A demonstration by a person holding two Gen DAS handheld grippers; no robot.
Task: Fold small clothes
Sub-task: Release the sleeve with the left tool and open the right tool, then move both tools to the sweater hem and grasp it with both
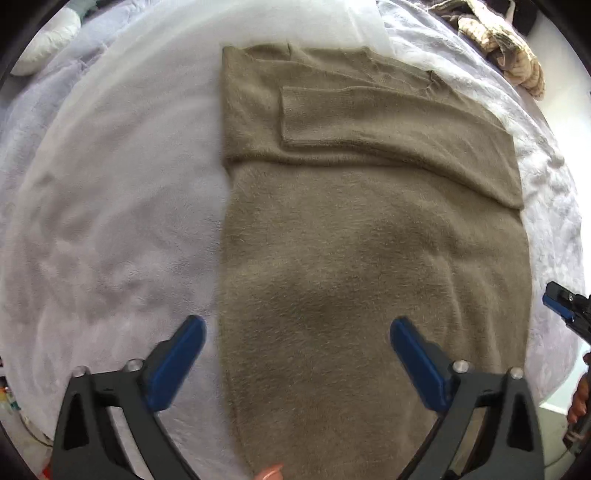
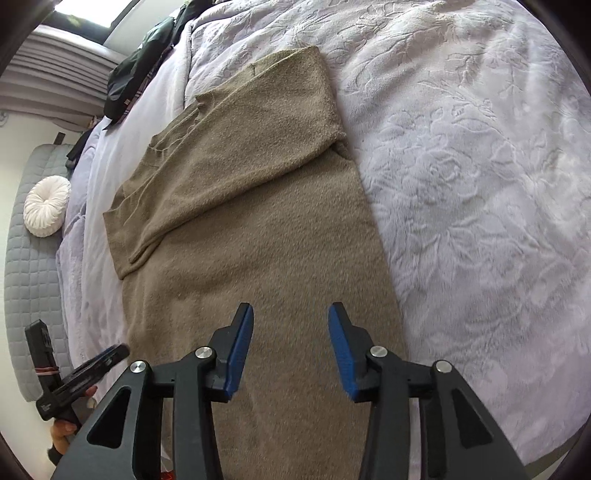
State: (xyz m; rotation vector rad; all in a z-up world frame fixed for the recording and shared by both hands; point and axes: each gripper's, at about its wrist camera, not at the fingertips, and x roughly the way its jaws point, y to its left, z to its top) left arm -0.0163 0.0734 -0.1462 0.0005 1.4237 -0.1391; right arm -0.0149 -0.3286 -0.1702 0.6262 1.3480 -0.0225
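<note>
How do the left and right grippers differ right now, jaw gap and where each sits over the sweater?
The left gripper is spread wide; the right gripper is open more narrowly. The left straddles the left edge of the sweater, one fingertip over the blanket, the other over knit; the right has both fingertips over the sweater, near its right side. Both are open, hold nothing and have blue pads.

Pale lilac embossed bedspread (image 2: pixel 461 166), grey quilted headboard (image 2: pixel 29 295), round white cushion (image 2: pixel 47 210), daylit window (image 2: pixel 92 11).

Bare blanket (image 1: pixel 110 221) flanks the sweater (image 1: pixel 369 258); pillow (image 2: pixel 47 210) far off
</note>
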